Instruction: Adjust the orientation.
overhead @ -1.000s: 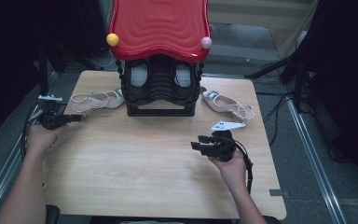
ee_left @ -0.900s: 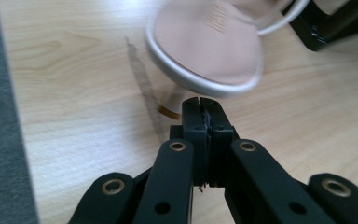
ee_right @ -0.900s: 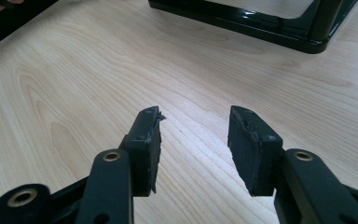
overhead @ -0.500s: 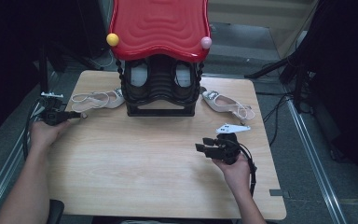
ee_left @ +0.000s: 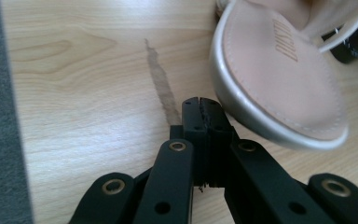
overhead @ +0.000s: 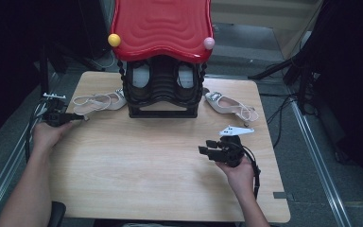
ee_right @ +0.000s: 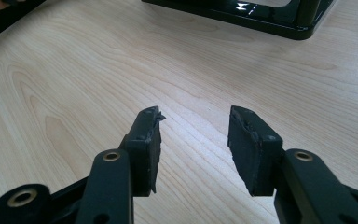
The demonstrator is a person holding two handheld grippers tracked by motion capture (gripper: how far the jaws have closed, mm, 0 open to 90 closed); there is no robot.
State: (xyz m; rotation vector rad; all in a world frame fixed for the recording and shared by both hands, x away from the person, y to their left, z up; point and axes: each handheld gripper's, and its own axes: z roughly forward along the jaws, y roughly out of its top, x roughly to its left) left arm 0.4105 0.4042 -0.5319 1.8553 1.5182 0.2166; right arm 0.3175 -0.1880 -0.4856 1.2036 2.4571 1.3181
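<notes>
My left gripper point(overhead: 81, 117) lies near the table's left edge, shut, with nothing between its jaws. Its tips point(ee_left: 200, 106) rest on the wood right beside the toe end of a white sandal point(ee_left: 279, 84), just short of the sole's silver rim. That sandal point(overhead: 97, 100) lies left of a black shoe rack point(overhead: 163, 92) with a red wavy top. A second white sandal point(overhead: 229, 106) lies right of the rack. My right gripper point(overhead: 204, 151) hovers over the table's right half, pointing left. It stands open point(ee_right: 193, 128) above bare wood.
Two pale shoes point(overhead: 141, 75) sit inside the rack under the red top. A yellow ball point(overhead: 114, 40) and a pink ball point(overhead: 209, 43) hang at the top's corners. The rack's black base point(ee_right: 242, 14) lies ahead of my right gripper. Cables trail beyond the table's right edge.
</notes>
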